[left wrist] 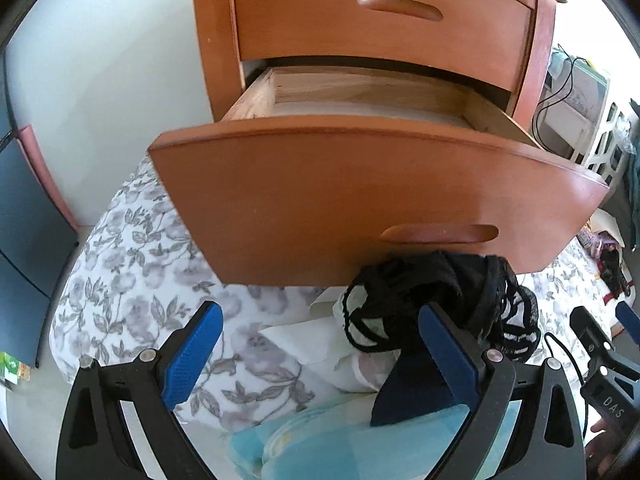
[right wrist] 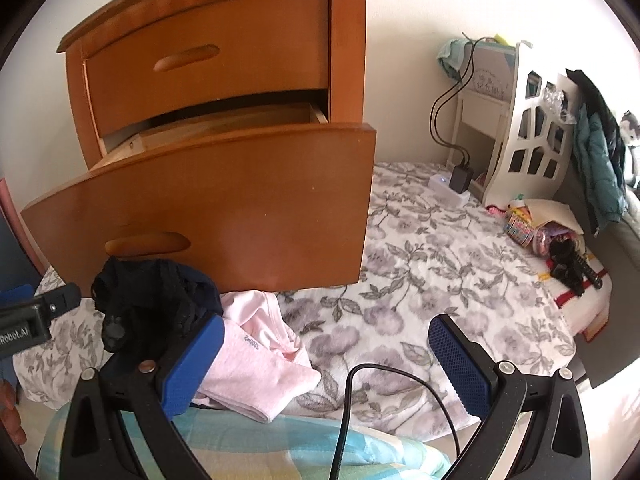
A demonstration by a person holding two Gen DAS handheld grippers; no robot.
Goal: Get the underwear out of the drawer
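A bed with a grey floral bedspread [right wrist: 420,280] lies under both claws, an orange wooden nightstand [right wrist: 224,60] ahead with its lower drawer [left wrist: 360,200] pulled out. Left claw [left wrist: 320,344] and right claw [right wrist: 328,356] gape released. Black lace underwear [left wrist: 436,296] drapes over the left claw's right finger, outside the drawer, beside a pink folded garment [right wrist: 260,360].

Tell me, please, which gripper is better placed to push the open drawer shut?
Left, probably: the left gripper is open and squarely faces the drawer front; the right gripper aims near its right edge.
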